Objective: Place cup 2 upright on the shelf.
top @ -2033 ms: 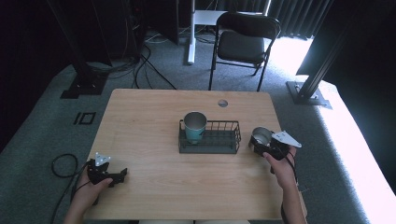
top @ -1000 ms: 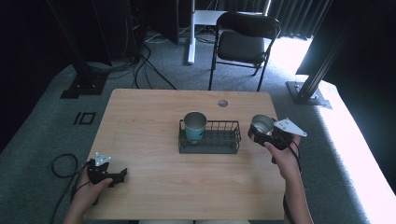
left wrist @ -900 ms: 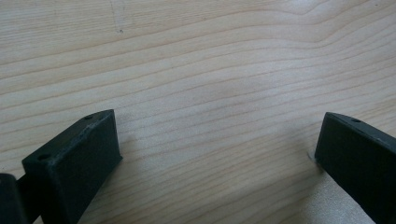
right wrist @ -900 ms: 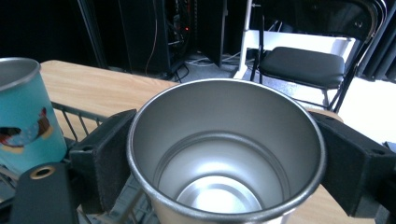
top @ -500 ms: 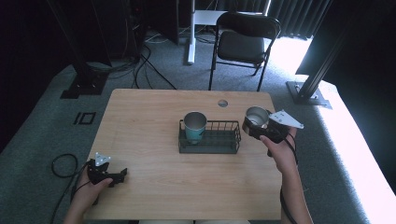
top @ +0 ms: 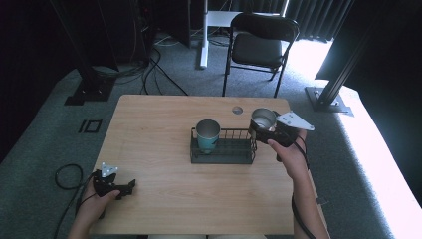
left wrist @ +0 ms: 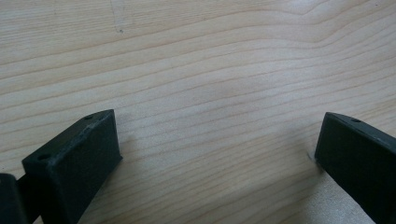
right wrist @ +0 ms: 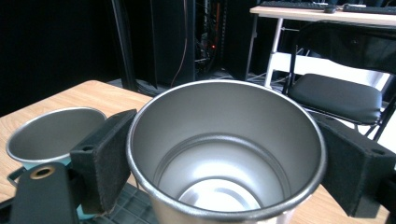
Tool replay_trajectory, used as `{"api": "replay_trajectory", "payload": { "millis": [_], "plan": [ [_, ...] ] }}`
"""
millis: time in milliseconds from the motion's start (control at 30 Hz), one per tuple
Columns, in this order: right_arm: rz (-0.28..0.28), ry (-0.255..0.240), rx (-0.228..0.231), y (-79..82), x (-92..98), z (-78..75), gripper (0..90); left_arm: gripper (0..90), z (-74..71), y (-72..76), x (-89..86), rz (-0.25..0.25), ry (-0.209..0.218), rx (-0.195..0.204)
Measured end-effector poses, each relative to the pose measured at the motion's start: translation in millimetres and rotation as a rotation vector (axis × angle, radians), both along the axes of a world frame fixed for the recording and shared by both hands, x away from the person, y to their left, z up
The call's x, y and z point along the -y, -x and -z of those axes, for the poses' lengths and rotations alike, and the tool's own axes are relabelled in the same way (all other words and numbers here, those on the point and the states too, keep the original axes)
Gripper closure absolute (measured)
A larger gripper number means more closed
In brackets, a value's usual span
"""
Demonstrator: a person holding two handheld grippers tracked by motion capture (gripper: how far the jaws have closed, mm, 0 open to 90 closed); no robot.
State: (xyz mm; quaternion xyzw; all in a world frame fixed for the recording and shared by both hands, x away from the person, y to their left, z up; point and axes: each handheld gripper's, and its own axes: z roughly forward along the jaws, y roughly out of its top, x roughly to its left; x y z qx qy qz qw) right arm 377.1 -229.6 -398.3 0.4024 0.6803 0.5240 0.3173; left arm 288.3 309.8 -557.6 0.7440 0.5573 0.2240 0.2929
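Observation:
My right gripper [top: 263, 128] is shut on a steel cup [top: 263, 119], held upright in the air just over the right end of a black wire rack [top: 222, 151]. In the right gripper view the steel cup [right wrist: 226, 154] sits between both pads, its mouth open toward the camera. A teal cup [top: 207, 134] with a steel rim stands in the rack's left part, and the teal cup [right wrist: 49, 135] appears at the left of the right gripper view. My left gripper [top: 130, 186] rests low at the table's near left corner, open, with bare wood [left wrist: 210, 93] between its jaws.
The wooden table [top: 159, 129] has a round grommet hole [top: 237, 110] near its far edge. A black folding chair [top: 259, 47] stands behind the table, with cables and stand bases on the floor at the far left.
The right gripper has carried the steel cup up and leftward, from the table right of the rack to above the rack's right end. The left gripper has stayed still.

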Motion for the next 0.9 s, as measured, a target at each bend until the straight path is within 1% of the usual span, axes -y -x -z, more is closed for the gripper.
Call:
{"api": "replay_trajectory", "payload": {
  "millis": [167,333,533,700,767,800,900],
  "plan": [
    [-0.021,0.002,0.003,-2.3,-12.3,0.4,13.3,0.5,0.1,0.0,0.1,0.0,0.001,0.001],
    [-0.054,0.01,-0.006,-4.9,-25.7,3.2,13.3,0.5,0.1,0.0,0.1,-0.001,0.001,0.001],
    [-0.079,0.011,-0.013,-7.8,-37.7,7.2,13.3,0.5,0.1,0.0,0.1,-0.001,0.002,0.001],
    [-0.097,0.011,-0.026,-10.8,-46.6,15.0,13.3,0.5,0.1,0.0,0.1,-0.001,0.001,0.001],
    [-0.107,0.009,-0.038,-12.5,-50.2,19.6,13.3,0.5,0.1,-0.1,0.2,-0.002,0.002,0.001],
    [-0.107,0.009,-0.038,-12.5,-50.2,19.6,13.3,0.5,0.1,-0.1,0.2,-0.002,0.002,0.001],
    [-0.12,0.007,-0.059,-14.2,-56.1,29.3,13.3,0.5,0.1,0.0,0.1,-0.001,0.002,0.001]
  ]
}}
